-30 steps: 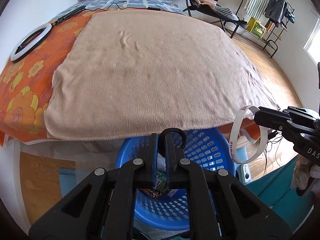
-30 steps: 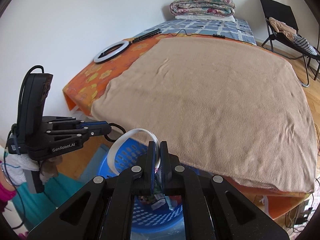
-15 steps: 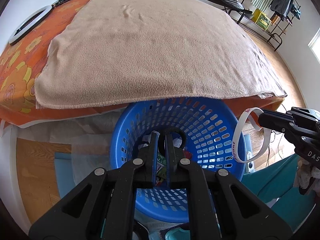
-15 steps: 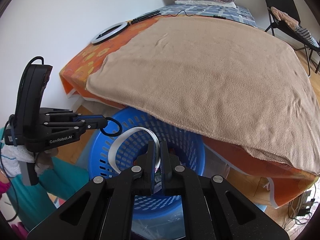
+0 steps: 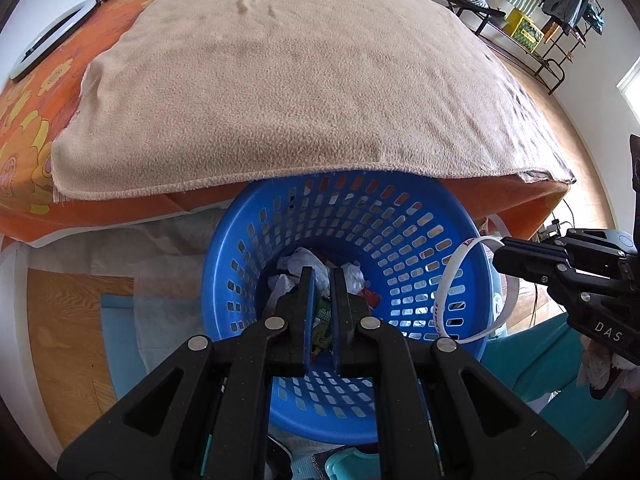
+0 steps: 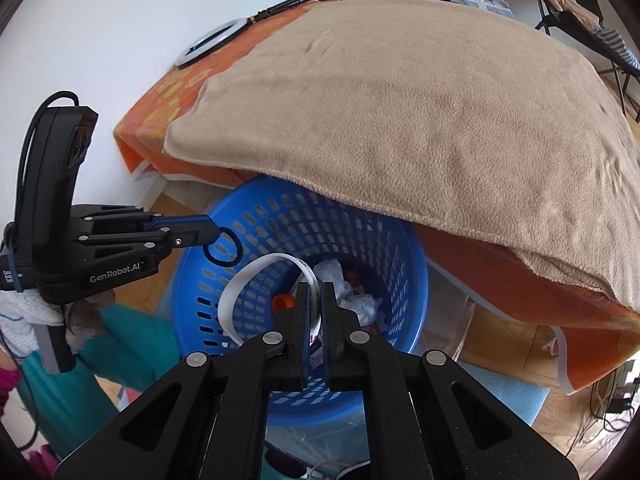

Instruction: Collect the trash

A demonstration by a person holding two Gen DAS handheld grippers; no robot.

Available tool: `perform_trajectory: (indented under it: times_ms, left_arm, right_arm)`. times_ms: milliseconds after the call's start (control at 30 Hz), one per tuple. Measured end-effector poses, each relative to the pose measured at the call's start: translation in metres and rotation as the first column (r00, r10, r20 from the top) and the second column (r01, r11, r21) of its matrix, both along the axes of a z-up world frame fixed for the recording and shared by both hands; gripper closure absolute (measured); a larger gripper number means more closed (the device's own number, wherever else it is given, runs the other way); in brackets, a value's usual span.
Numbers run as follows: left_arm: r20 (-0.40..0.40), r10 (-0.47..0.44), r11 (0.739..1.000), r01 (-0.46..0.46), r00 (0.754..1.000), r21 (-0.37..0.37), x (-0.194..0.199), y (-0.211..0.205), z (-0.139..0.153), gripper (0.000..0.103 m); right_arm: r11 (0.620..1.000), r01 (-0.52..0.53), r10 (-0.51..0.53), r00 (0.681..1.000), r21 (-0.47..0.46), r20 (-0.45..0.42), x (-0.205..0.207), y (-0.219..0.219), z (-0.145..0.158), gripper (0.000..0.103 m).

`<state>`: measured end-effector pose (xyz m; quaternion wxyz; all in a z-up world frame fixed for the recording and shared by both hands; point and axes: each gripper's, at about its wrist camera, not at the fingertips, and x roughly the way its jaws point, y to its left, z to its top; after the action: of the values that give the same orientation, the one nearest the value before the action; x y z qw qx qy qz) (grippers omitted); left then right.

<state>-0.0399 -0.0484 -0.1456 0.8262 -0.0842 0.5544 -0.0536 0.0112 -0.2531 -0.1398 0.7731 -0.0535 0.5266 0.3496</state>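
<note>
In my right gripper (image 6: 314, 292) I pinch a white strap (image 6: 256, 276) with red lettering; it curls in 1 loose loop over the rim of the blue basket (image 5: 424, 216). My left gripper (image 6: 218, 236) pinches a thin black ring (image 6: 222, 248), hanging above the basket's near edge. From the left wrist view the ring is hidden behind my fingers, pressed close together. The basket stands on the floor against the bed, its far rim tucked under a tan blanket (image 5: 304, 80). Inside lie crumpled white wrappers (image 6: 360, 300) and red and green scraps, too jumbled to make out.
</note>
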Motion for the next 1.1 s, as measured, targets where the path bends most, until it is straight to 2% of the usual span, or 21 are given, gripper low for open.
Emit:
perform_trajectory:
  times_ms: [33,100,167,367,400,433,467,500,667,800,900,933,1100]
  left_arm:
    - [-0.002,-0.001,1.0,0.001,1.0,0.001,0.0,0.0,0.0,0.098]
    - [-0.004,0.001,1.0,-0.001,1.0,0.001,0.0,0.0,-0.001,0.089]
    - [0.003,0.007,1.0,-0.007,1.0,0.003,-0.001,0.0,-0.001,0.066]
    - [0.011,0.016,1.0,-0.016,1.0,0.011,-0.001,0.0,0.001,0.065]
    - [0.011,0.017,1.0,-0.017,1.0,0.013,-0.001,0.0,0.001,0.063]
    - [0.013,0.02,1.0,-0.02,1.0,0.016,-0.001,0.0,0.001,0.056]
    - [0.017,0.023,1.0,-0.024,1.0,0.018,-0.001,0.0,0.002,0.048]
    - [0.022,0.027,0.999,-0.028,0.999,0.018,-0.002,0.001,0.003,0.046]
    - [0.041,0.053,0.998,-0.054,0.998,0.02,-0.001,0.004,0.008,0.033]
    - [0.057,0.066,0.997,-0.067,0.996,0.024,0.001,0.006,0.013,0.03]
    - [0.065,0.066,0.997,-0.068,0.996,0.031,0.001,0.004,0.015,0.03]
    - [0.069,0.063,0.997,-0.066,0.996,0.033,0.001,0.003,0.017,0.03]
    - [0.084,0.059,0.997,-0.063,0.995,0.047,0.005,0.002,0.026,0.03]
  right_arm:
    - [1.0,0.004,-0.004,1.0,-0.001,-0.003,0.001,0.0,-0.001,0.1]
    - [1.0,0.013,-0.013,1.0,-0.003,-0.015,0.002,-0.002,-0.002,0.1]
    - [1.0,0.022,-0.022,0.999,0.003,-0.034,0.003,-0.003,-0.004,0.098]
    - [0.999,0.033,-0.033,0.998,-0.008,-0.061,0.005,-0.002,-0.009,0.089]
    - [0.999,0.033,-0.033,0.998,-0.011,-0.062,0.005,0.0,-0.009,0.082]
    - [0.999,0.034,-0.035,0.998,-0.012,-0.061,0.005,0.0,-0.009,0.071]
    - [0.999,0.036,-0.037,0.998,-0.014,-0.058,0.005,0.0,-0.009,0.066]
    - [0.999,0.038,-0.039,0.998,-0.017,-0.056,0.005,0.001,-0.009,0.06]
    - [0.998,0.057,-0.058,0.996,-0.027,-0.062,0.008,-0.001,-0.01,0.059]
    - [0.996,0.074,-0.077,0.995,-0.041,-0.066,0.009,-0.003,-0.011,0.056]
    - [0.994,0.092,-0.094,0.995,-0.051,-0.043,0.01,-0.005,-0.008,0.04]
    - [0.994,0.101,-0.102,0.994,-0.052,-0.031,0.01,-0.006,-0.006,0.038]
    - [0.988,0.139,-0.138,0.99,-0.062,0.012,0.015,-0.01,0.003,0.038]
